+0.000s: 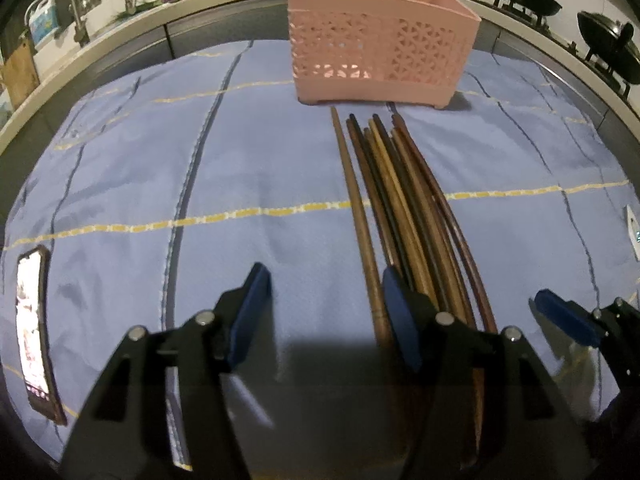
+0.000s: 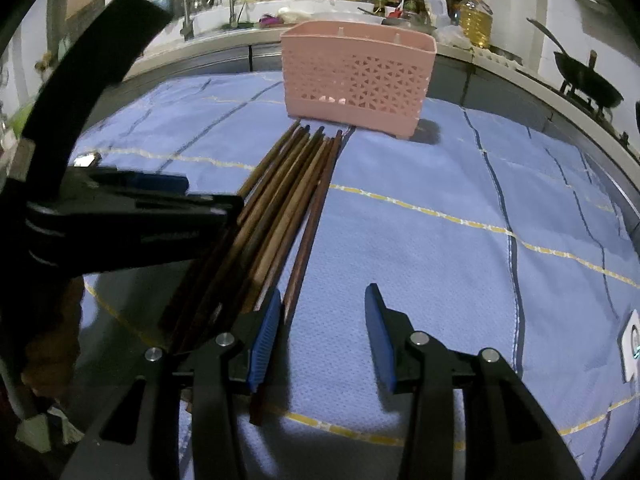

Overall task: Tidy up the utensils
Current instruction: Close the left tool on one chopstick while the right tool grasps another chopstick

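We hold the left claw [image 1: 326,304] tilted steeply downward, its blue pads [image 1: 250,312] spread apart and pressing on nothing. Our right claw [image 2: 322,332] tilts down likewise just beside it, jaws parted with nothing between its pads [image 2: 266,340].

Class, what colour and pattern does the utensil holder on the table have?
The utensil holder is pink with lattice cut-outs, clearest in the right wrist view.

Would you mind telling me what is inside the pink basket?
Nothing rises above the pink basket's rim, and only light shows through its lattice. Its solid lower band hides the floor, so small items cannot be ruled out.
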Motion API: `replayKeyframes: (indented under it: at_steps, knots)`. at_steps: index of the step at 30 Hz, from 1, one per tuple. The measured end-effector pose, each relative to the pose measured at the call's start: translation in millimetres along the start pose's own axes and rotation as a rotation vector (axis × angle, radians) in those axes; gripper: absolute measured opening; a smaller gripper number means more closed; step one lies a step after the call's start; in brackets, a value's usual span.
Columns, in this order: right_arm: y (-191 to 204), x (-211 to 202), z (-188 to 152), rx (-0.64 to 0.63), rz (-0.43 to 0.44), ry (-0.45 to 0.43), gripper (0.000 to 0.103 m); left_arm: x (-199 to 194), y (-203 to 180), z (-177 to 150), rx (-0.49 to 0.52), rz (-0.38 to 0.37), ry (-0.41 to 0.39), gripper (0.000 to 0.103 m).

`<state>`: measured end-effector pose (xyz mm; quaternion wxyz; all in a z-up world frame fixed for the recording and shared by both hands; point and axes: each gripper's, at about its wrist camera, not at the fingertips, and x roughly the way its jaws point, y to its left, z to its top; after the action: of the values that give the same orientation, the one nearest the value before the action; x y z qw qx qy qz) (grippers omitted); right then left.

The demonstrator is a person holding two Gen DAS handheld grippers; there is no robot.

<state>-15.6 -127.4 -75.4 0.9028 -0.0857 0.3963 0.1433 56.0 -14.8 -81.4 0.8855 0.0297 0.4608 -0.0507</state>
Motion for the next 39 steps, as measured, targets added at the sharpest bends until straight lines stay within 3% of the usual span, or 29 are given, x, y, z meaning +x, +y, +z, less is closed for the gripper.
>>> replayKeyframes:
  at_steps: [7, 13, 15, 18, 20, 22, 27, 32, 39]
  knots:
    - [-26, 5, -2, 0.062, -0.073, -0.008, 0.042, -3, 9, -3, 0.008, -0.003, -0.017, 0.041]
    - [-47, 5, -4, 0.127, -0.100, -0.006, 0.039, -3, 14, -5, 0.021, 0.004, -0.024, 0.046]
    - [-47, 5, -4, 0.127, -0.095, -0.004, 0.030, -2, 14, -3, 0.011, 0.024, -0.024, 0.051]
    - [-41, 4, -4, 0.101, -0.077, -0.002, 0.015, -1, 14, -1, 0.007, 0.022, -0.024, 0.051]
    - [-40, 4, -3, 0.097, -0.063, 0.002, 0.010, -2, 14, -2, 0.013, 0.013, -0.032, 0.044]
    - [-44, 3, -4, 0.118, -0.051, 0.006, 0.010, -3, 13, -3, 0.025, 0.002, -0.036, 0.029]
    - [-65, -1, -11, 0.203, -0.047, 0.018, 0.010, -5, 24, -5, 0.011, -0.033, -0.034, 0.013]
    - [-78, -12, -23, 0.251, -0.044, 0.035, 0.009, -8, 39, -7, -0.031, -0.128, -0.010, 0.011]
    - [-79, -21, -35, 0.263, -0.023, 0.056, 0.009, -13, 41, -17, -0.016, -0.144, 0.000, 0.007]
